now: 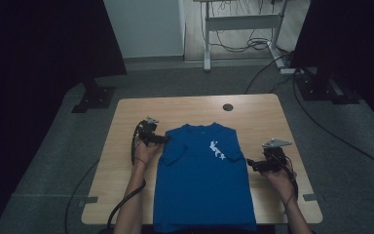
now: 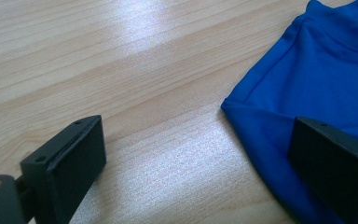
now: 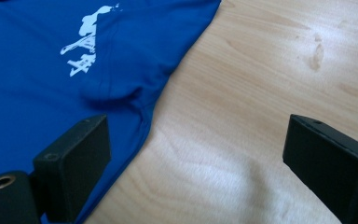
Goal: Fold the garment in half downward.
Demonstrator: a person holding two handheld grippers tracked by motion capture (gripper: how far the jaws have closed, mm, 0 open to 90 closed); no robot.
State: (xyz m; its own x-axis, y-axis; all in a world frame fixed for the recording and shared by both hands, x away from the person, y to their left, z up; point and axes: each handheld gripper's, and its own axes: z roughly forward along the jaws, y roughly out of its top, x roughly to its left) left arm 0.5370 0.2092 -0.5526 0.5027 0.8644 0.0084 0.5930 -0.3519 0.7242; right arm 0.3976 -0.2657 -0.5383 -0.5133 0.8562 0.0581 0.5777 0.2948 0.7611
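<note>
We see a blue shirt [image 1: 204, 178] lying flat and face up in the lower middle of the high view, on a light wooden tabletop [image 1: 121, 146]. Its collar points toward the top of the frame and its hem hangs off the bottom edge. A white print [image 1: 216, 149] sits on the chest, right of centre.

Our left claw [image 1: 164, 139] sits at the shirt's left sleeve, mid-left of the frame. In the left gripper view its jaws stand wide apart: one at lower left over bare wood, the other at lower right over the blue sleeve [image 2: 307, 93]. It holds nothing.

Our right claw [image 1: 250, 163] sits at the shirt's right edge, mid-right of the frame. In the right gripper view its jaws are also wide: the one at lower left over cloth near the armpit fold, the other at lower right over bare wood. It holds nothing either.

We judge that both claws are poised to pinch the shirt's edges. The risks from here:
- A jaw may ride over the cloth instead of sliding under it, and close on nothing.
- A pinch may catch one layer only, so the shirt bunches when lifted.
- Uneven pulls from the two sides could skew the shirt.
- The overhanging hem could drag the shirt off the tabletop.
</note>
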